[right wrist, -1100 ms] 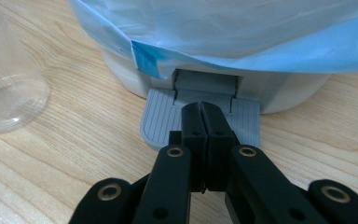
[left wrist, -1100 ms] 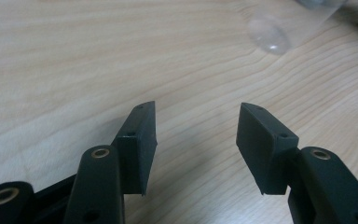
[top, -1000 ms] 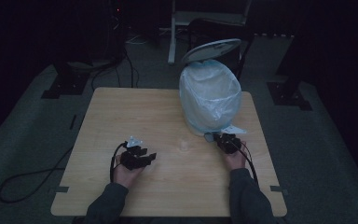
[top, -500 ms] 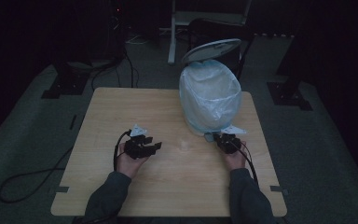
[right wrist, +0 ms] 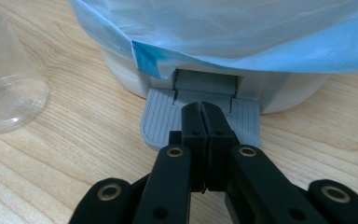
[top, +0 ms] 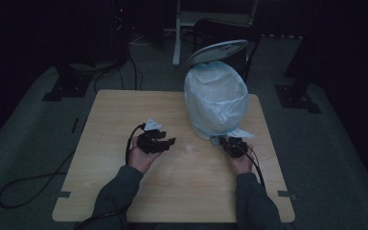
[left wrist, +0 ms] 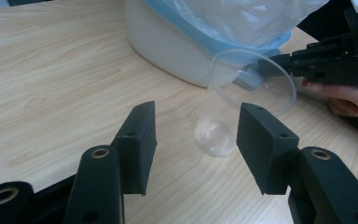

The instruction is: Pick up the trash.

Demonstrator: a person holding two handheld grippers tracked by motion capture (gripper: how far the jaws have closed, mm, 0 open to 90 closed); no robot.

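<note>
A clear plastic cup [left wrist: 242, 102] stands on the wooden table [top: 124, 115], seen faintly in the high view [top: 189, 148]. My left gripper [left wrist: 196, 114] is open, its jaws a short way before the cup and apart from it; from above, the left gripper [top: 168, 142] sits left of the cup. A white pedal bin [top: 215, 105] lined with a pale blue bag has its lid [top: 218, 51] raised. My right gripper [right wrist: 201, 109] is shut, its tips resting on the bin's grey pedal [right wrist: 168, 116]. The cup [right wrist: 4, 88] is at its left.
The bin stands at the table's back right, close behind the cup. A chair and stand bases sit on the dark floor beyond the table. A cable [top: 28, 184] trails off the left side. Bare tabletop lies at left and front.
My left gripper has moved forward and to the right, closer to the cup. The right gripper has stayed on the pedal and the lid has stayed up.
</note>
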